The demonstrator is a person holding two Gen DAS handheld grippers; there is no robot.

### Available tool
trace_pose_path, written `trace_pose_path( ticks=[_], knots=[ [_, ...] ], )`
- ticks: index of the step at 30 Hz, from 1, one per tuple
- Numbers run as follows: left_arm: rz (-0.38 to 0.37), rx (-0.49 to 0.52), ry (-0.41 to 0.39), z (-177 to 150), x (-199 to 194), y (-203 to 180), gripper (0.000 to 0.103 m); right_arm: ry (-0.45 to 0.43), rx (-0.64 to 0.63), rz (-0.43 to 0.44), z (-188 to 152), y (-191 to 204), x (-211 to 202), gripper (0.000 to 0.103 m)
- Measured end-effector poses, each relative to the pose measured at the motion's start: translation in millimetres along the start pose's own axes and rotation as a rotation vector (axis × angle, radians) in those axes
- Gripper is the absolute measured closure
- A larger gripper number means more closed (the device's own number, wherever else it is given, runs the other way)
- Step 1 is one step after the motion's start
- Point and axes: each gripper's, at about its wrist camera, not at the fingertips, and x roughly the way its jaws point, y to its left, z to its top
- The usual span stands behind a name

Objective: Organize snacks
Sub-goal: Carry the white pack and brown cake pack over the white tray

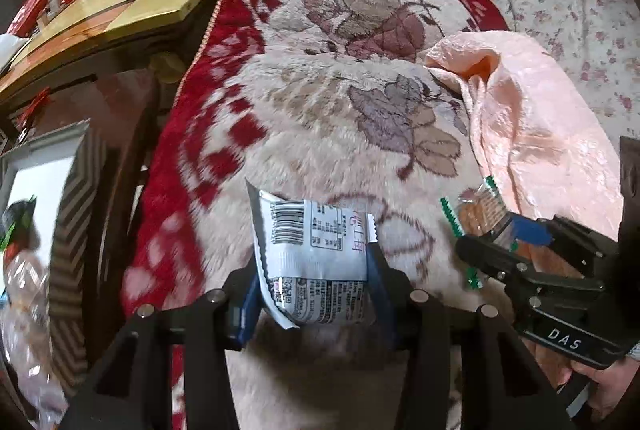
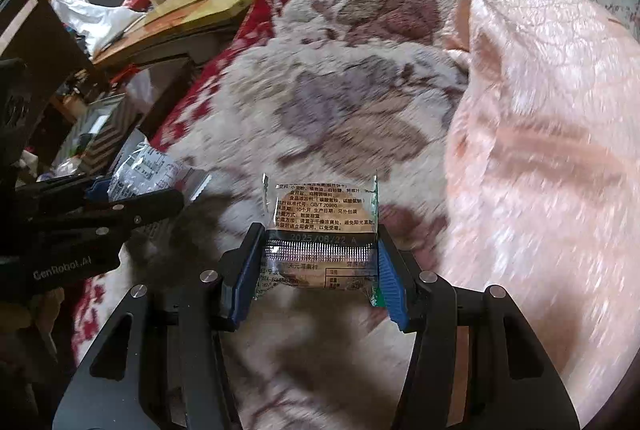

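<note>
My left gripper (image 1: 314, 290) is shut on a white snack packet (image 1: 310, 250) with a barcode and small print, held above the flowered blanket (image 1: 340, 118). My right gripper (image 2: 316, 270) is shut on a clear biscuit packet (image 2: 322, 226) with green edges and a round biscuit inside; its blue pads (image 2: 390, 280) press on both sides. In the left wrist view the right gripper (image 1: 508, 242) shows at the right with the biscuit packet (image 1: 478, 214). The right wrist view has the left gripper (image 2: 132, 198) at its left edge with the white packet (image 2: 148, 170).
A pink quilted cloth (image 1: 540, 134) lies bunched on the right of the blanket. A wooden table (image 1: 132, 2) with red items stands at the upper left. A striped-rim basket (image 1: 68, 230) with bagged things sits low at the left. A hand (image 1: 608, 386) holds the right gripper's handle.
</note>
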Motion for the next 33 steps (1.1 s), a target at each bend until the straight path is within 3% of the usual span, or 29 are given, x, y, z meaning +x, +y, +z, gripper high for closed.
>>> trace_pose_path(
  ticks=[16,33],
  knots=[
    [0.075,-0.053,-0.090,-50.8,-65.0,33.4,0.054,0.011,-0.042,0.049,-37.4,59.7,-17.9,0.050],
    [0.172,-0.153,-0.165,-78.9,-110.0,95.0,0.054,0.022,-0.193,0.100,-36.4,140.2,-22.4,0.050]
  ],
)
